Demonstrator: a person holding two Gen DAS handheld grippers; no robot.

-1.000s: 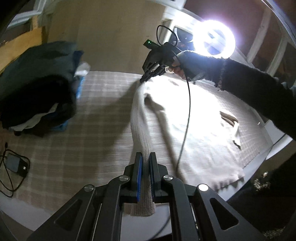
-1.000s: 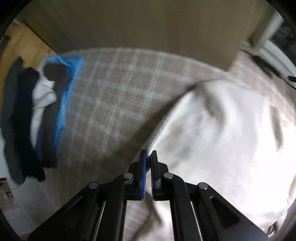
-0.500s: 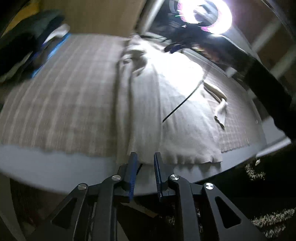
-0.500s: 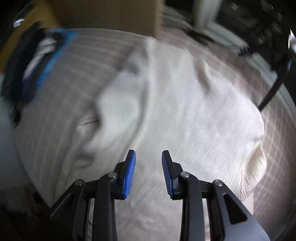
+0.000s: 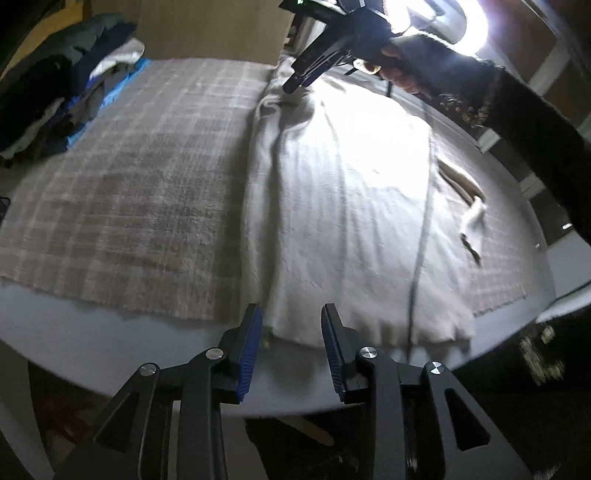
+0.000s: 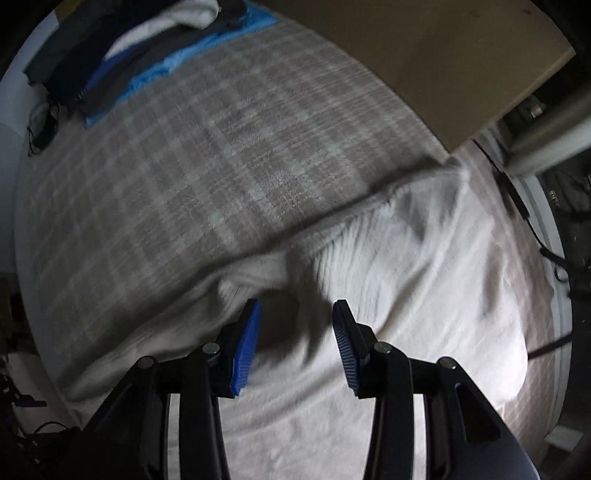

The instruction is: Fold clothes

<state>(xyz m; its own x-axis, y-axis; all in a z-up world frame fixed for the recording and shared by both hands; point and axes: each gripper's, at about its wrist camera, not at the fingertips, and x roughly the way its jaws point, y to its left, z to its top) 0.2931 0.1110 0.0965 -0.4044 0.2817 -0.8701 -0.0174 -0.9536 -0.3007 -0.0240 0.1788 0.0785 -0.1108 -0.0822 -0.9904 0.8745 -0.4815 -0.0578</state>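
Cream sweater [image 5: 354,206] is lying spread out on the plaid blanket [image 5: 140,192] that covers the table, taking up the right half from the far edge down to the near edge, where its hem hangs just past the blanket's fringe. Its left side is doubled over into a long fold running front to back, with a bunched-up bit at the far end.

Left gripper [image 5: 291,328] sits just off the near edge of the table with its blue-padded fingers spread wide — nothing between them, the sweater's hem just beyond the tips. Right gripper [image 6: 295,325] is also gaping wide and empty, hanging right above the bunched fabric at the far end of the fold; from the left wrist view it shows up at the top, gripped by a hand [image 5: 399,66] in a dark sleeve [image 5: 517,122], tips pointing down at the sweater. Whether the tips actually touch the knit is hard to say, both views are a bit blurry.

A thin dark cable [image 5: 421,236] trails across the sweater toward the near edge. Off on the far left of the blanket there's a pile of clothes [image 5: 62,85] — dark stuff, some white, some blue — well apart from the sweater. A bright ring light [image 5: 476,26] glares behind the hand.
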